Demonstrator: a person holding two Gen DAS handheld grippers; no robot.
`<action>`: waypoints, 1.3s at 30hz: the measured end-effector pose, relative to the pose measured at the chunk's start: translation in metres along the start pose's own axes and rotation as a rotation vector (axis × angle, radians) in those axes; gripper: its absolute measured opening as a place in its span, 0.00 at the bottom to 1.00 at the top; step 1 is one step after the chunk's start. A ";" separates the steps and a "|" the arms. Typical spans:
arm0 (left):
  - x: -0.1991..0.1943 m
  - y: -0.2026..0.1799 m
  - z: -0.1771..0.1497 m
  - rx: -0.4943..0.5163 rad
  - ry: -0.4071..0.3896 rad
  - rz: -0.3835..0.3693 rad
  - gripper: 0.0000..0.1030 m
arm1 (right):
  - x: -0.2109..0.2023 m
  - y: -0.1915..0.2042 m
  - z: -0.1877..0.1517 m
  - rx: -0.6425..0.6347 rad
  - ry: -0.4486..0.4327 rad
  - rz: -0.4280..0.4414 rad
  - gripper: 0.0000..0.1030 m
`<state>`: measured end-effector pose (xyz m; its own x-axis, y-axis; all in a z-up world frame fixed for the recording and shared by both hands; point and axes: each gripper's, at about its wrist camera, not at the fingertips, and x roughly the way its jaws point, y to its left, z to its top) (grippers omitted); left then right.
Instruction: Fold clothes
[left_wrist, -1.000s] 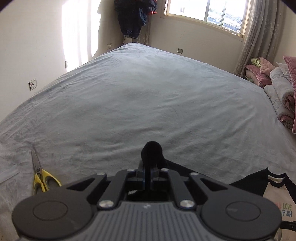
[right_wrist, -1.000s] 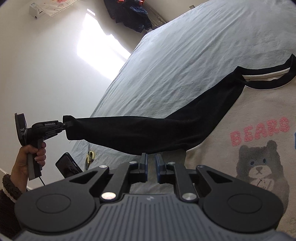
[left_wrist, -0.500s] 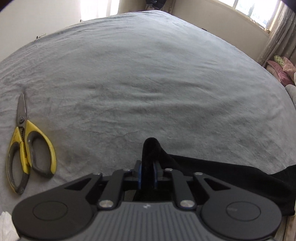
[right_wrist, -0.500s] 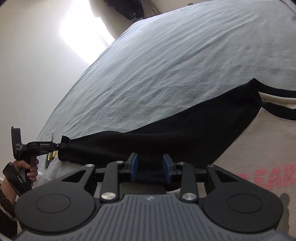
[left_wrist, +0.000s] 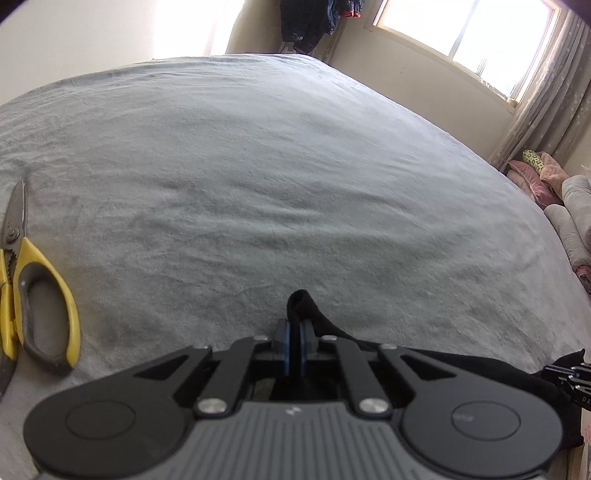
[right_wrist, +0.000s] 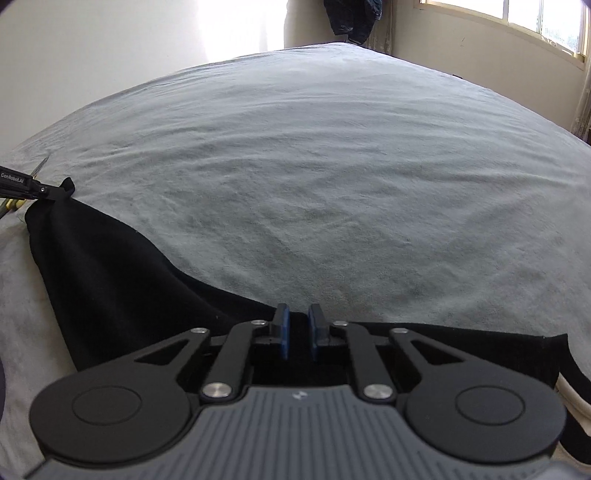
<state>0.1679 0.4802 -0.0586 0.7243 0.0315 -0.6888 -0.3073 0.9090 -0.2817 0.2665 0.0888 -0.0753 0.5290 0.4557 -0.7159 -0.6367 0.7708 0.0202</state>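
Note:
The black sleeve (right_wrist: 122, 273) of a cream sweatshirt lies stretched across the grey bedspread (right_wrist: 332, 184). My left gripper (left_wrist: 295, 332) is shut on the sleeve cuff (left_wrist: 301, 304), low over the bed; it also shows at the left edge of the right wrist view (right_wrist: 55, 190). My right gripper (right_wrist: 297, 325) stands over the sleeve's upper edge near the shoulder, jaws a narrow gap apart with black cloth under them; whether it pinches the cloth I cannot tell. The cream body (right_wrist: 569, 391) shows at far right.
Yellow-handled scissors (left_wrist: 33, 295) lie on the bed just left of my left gripper. Folded bedding and pillows (left_wrist: 565, 206) are stacked at the far right. Dark clothes (left_wrist: 314, 18) hang at the far wall by the window.
Both grippers have come down close to the bed. The sleeve, held up in the air a second ago, now lies on the bedspread. The right gripper's jaws have narrowed.

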 end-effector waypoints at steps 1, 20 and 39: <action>-0.002 0.000 0.000 0.002 -0.011 0.005 0.04 | -0.002 0.003 0.001 -0.010 -0.010 -0.015 0.05; -0.021 0.003 -0.012 -0.078 0.121 0.064 0.26 | -0.044 0.005 -0.009 0.157 -0.104 -0.053 0.33; -0.022 0.000 -0.019 -0.058 0.125 0.150 0.37 | -0.168 -0.053 -0.058 0.342 -0.166 -0.047 0.45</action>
<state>0.1398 0.4713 -0.0562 0.5864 0.1094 -0.8026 -0.4439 0.8722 -0.2054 0.1788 -0.0543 0.0030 0.6549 0.4604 -0.5993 -0.4005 0.8839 0.2414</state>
